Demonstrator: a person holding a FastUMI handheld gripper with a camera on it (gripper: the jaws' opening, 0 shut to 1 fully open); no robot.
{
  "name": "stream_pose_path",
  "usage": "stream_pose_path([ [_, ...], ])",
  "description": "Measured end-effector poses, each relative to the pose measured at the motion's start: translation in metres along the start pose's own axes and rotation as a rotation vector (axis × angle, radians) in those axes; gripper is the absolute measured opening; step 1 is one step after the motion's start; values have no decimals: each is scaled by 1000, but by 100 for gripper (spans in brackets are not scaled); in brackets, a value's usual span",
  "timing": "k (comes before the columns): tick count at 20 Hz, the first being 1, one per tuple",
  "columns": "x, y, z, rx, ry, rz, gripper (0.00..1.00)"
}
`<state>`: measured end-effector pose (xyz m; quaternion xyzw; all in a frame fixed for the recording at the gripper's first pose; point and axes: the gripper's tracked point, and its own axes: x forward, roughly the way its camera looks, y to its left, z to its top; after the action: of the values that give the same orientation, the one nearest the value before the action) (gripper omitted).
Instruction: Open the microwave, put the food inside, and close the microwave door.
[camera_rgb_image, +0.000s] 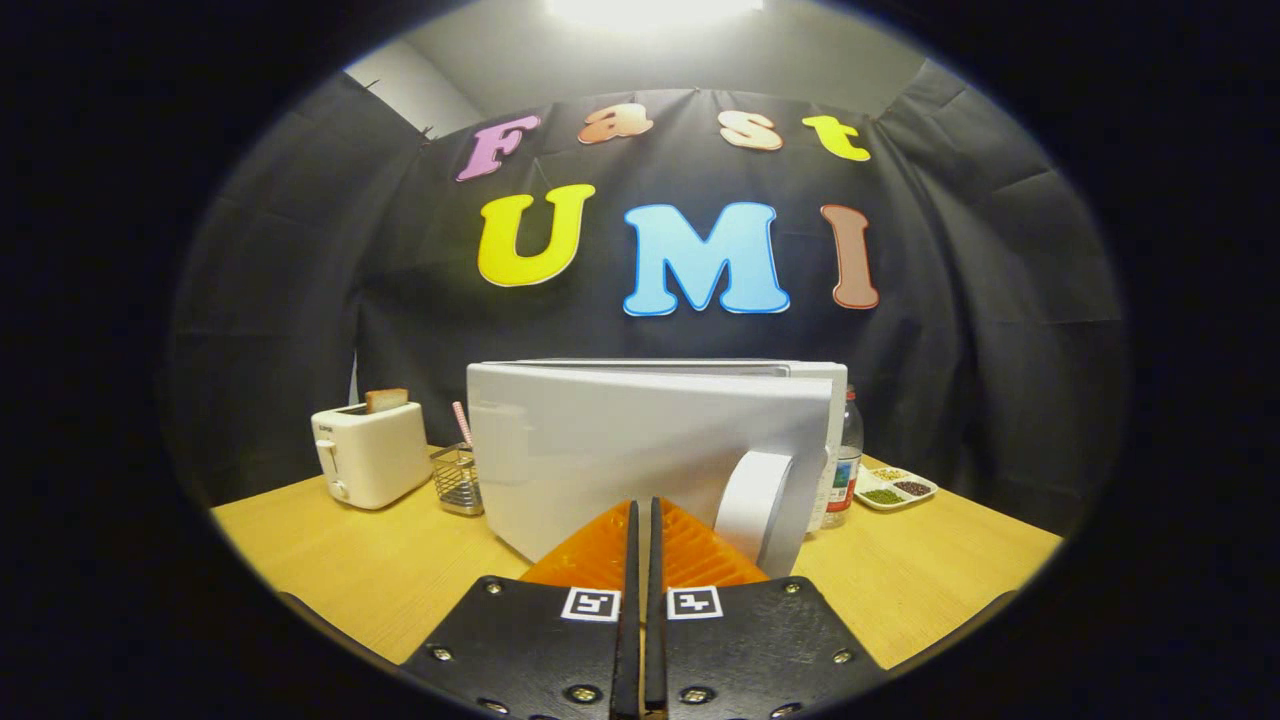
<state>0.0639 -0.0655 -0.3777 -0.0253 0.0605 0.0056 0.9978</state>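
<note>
Right now the microwave (650, 450) stands on the desk (330, 570) straight ahead of your gripper (642, 540), its white door shut and its curved handle (755, 505) just right of the fingertips, upright. Your jaws are pressed together with nothing in them, so I judge you must shift right to reach that handle. Left sit a wire basket (458, 480) and a toaster (370, 455); right, a bottle (845, 460) and a tray of beans (895, 488).

Microwave (640, 450) stands mid-table (330, 560); toaster (370, 455) and basket (458, 480) left of it; bottle (848, 455) and dish (895, 490) right.
</note>
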Motion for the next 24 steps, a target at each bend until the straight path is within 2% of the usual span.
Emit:
stream_pose_path([
  [7, 68, -40, -1, 17, 35, -71, 3],
  [16, 145, -63, -8, 38, 76, -125, 3],
  [20, 159, -66, -10, -15, 82, -163, 4],
  [22, 157, -69, -7, 35, 90, -189, 4],
  [24, 158, -64, -10, 3, 96, -213, 3],
])
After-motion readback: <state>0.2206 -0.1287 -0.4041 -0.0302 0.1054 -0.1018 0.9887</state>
